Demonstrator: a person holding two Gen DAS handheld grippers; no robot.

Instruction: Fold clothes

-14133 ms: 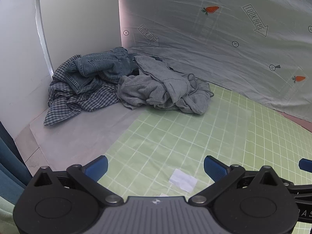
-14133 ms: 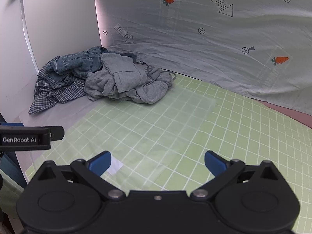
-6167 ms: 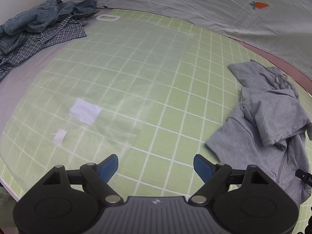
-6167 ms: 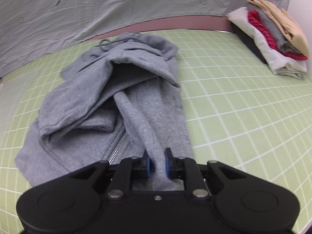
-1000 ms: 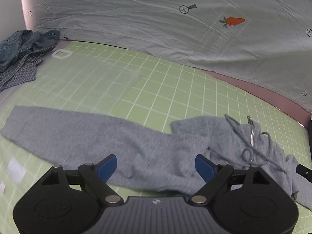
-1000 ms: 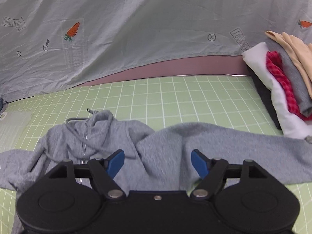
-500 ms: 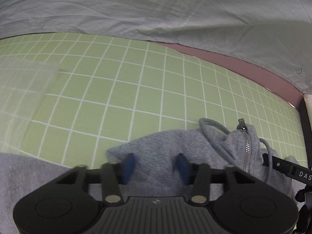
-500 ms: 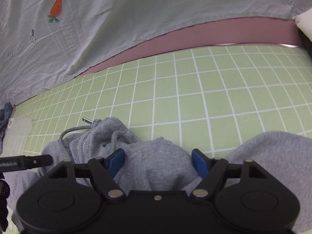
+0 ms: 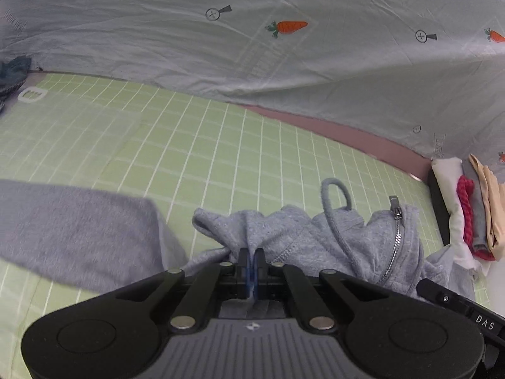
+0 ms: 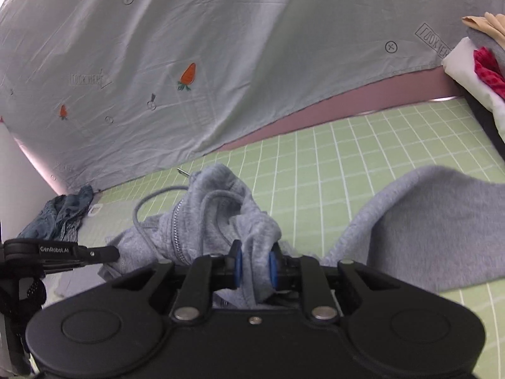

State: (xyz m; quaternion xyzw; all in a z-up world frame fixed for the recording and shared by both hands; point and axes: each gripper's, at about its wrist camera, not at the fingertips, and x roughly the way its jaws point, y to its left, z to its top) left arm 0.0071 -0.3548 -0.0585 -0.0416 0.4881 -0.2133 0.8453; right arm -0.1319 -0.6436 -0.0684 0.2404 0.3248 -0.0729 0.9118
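On the gridded green mat [image 9: 195,145], a fleecy grey hoodie [image 9: 315,237] bunches.

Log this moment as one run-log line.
left tool: shut on grey hoodie | right tool: closing, hoodie fabric between jaws | surface: green grid mat

A: Staged recording setup, not a lived-in room?
B: Yes. Green grid mat [image 9: 221,145], printed sheet [image 9: 252,50] hung as backdrop, folded clothes stack [image 9: 467,208], unfolded pile [image 10: 63,218].
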